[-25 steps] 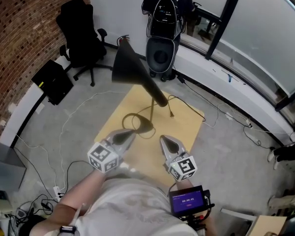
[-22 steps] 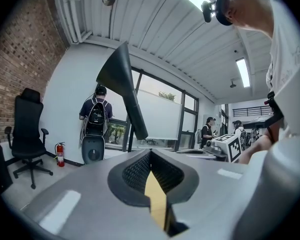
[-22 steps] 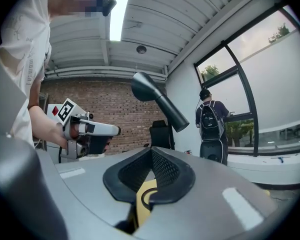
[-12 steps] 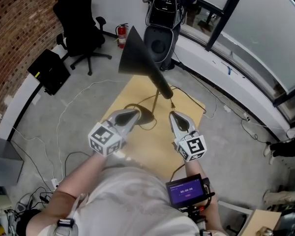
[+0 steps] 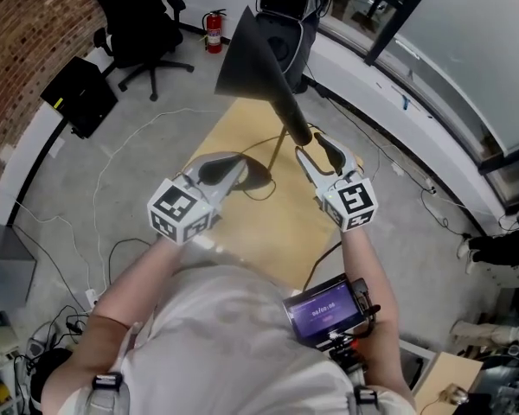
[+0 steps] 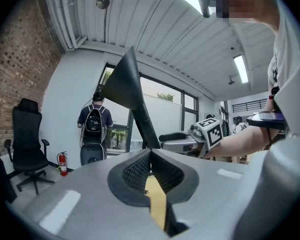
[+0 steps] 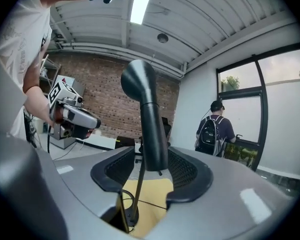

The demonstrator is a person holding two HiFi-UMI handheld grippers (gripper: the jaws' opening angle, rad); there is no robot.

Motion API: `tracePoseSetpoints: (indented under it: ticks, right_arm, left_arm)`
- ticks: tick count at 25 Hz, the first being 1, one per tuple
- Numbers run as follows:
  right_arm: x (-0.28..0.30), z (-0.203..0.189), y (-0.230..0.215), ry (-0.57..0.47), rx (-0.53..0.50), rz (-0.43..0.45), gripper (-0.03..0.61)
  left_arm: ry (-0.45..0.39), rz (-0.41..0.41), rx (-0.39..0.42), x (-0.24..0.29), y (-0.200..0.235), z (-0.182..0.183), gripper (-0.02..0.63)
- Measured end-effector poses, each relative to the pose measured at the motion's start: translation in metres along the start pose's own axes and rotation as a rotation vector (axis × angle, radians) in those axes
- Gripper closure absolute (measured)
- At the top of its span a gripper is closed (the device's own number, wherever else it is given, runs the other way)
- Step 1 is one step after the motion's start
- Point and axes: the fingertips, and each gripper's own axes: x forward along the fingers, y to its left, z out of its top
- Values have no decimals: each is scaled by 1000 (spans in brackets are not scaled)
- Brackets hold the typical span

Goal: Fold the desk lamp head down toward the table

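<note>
While the desk lamp (image 5: pixel 249 59) stands on the bench (image 5: pixel 285 232) with its head raised, the right gripper (image 5: pixel 311 148) has just been opening its jaws, and the head's narrow end sits between them, unpressed. The left gripper (image 5: pixel 233 169) is closed and empty.

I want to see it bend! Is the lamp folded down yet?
Nothing's done yet: the black cone-shaped lamp head sticks up high above the light wooden table. In hand: the right tongs have just been opening, with the head's narrow end between them, not pinched. The left tongs are shut and empty. Left: folding the head down.
</note>
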Motion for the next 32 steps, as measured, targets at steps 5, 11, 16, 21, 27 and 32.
tracePoseSetpoints:
  ticks: [5, 11, 16, 21, 27, 32]
  right_arm:
    - [19, -2, -6, 53, -15, 42, 313]
    - [35, -2, -4, 87, -71, 51, 314]
    - [42, -4, -2, 114, -119, 36, 353]
    - [39, -4, -5, 130, -144, 38, 356]
    - [37, -9, -2, 133, -143, 37, 356]
    - [38, -8, -2, 134, -141, 38, 356]
  left_arm:
    - [-3, 12, -8, -3, 7, 3, 612]
    - [-3, 30, 1, -6, 19, 6, 612]
    - [-19, 46, 33, -10, 28, 21, 612]
    - [-48, 74, 98, -13, 33, 62, 589]
    - [-144, 109, 147, -29, 37, 123, 538]
    - [-209, 116, 193, -37, 38, 177, 491]
